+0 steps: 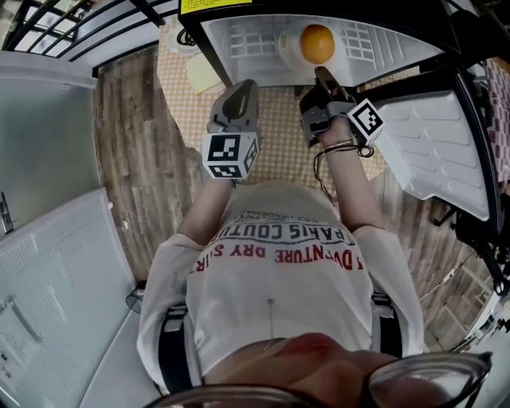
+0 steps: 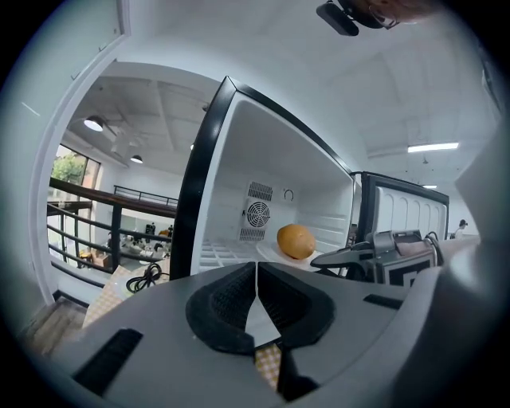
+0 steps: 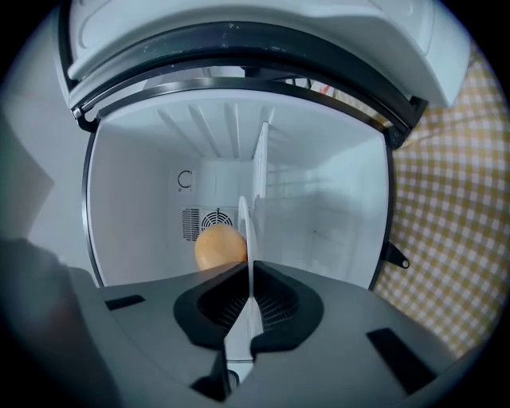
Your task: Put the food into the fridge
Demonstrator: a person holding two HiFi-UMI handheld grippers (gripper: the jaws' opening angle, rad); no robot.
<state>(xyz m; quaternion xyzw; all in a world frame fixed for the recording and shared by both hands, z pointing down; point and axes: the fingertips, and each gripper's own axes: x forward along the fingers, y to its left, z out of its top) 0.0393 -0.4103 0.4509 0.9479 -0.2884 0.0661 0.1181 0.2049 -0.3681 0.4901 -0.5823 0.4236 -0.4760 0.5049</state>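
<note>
The orange sits on a white plate inside the open fridge. The right tongs are clamped on the plate's near rim. The left tongs, closed and empty, hover just left, outside the fridge.

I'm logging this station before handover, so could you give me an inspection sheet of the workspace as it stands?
Surface: checked cloth in front of the open fridge.
Job's things: orange on a white plate, inside the fridge.
Clutter: nothing seen.
Grippers: right gripper shut on the plate's rim; left gripper shut, nothing between its jaws.
Cables: black cable lying on the cloth beside the fridge; thin lead hanging at the right wrist.
Surroundings: fridge door swung open to the right; wooden floor; black railing.
</note>
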